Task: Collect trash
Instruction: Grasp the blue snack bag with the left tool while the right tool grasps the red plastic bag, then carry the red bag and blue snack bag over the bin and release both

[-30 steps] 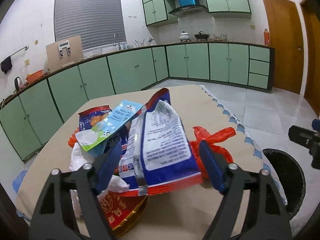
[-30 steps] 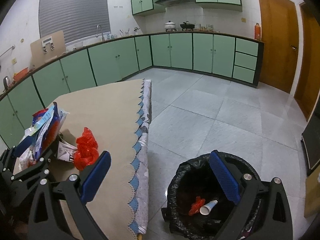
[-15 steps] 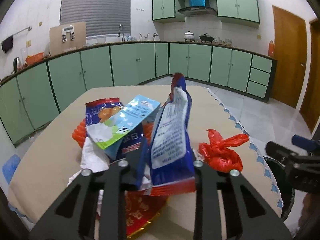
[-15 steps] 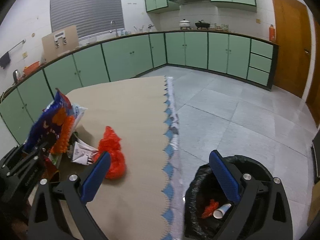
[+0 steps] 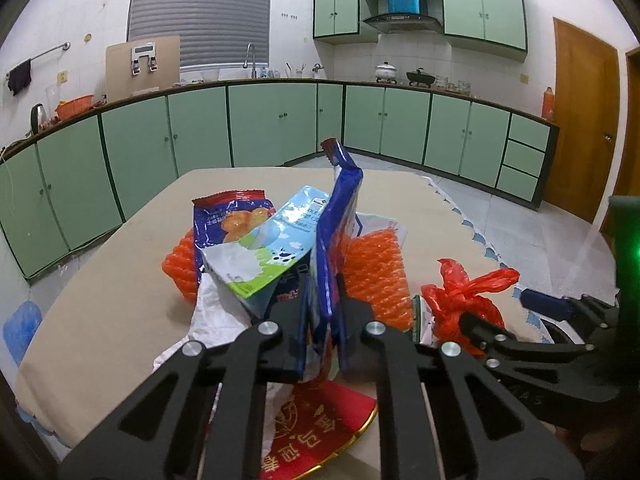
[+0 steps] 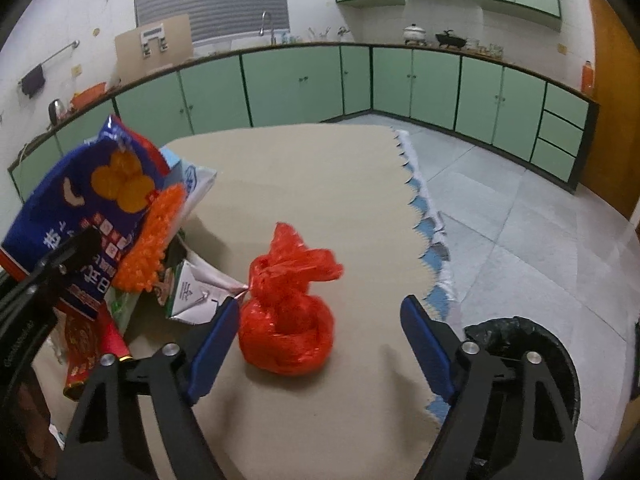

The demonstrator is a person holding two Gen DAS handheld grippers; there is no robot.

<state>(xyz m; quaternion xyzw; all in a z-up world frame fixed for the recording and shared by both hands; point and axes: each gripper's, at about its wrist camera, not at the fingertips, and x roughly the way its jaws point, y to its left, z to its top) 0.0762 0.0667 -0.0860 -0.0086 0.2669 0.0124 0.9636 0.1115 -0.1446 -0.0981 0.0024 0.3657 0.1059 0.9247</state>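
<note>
Now clamping left tool [image 5: 320, 320] on blue snack bag [image 5: 336, 216]; narrowing right tool [image 6: 320, 344], still unclenched, around red plastic bag [image 6: 288, 320] on tabletop [image 6: 320, 184].

A home kitchen: green cabinets [image 5: 276, 120], a sink tap [image 5: 250, 54], pots [image 5: 386, 70] and a range hood [image 5: 402, 20].

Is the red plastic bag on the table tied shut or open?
Tied shut: the red plastic bag is bunched into a knot at its top, with loose ends sticking up.

Both wrist cameras look down close at the shared table [image 5: 120, 264] litter
</note>
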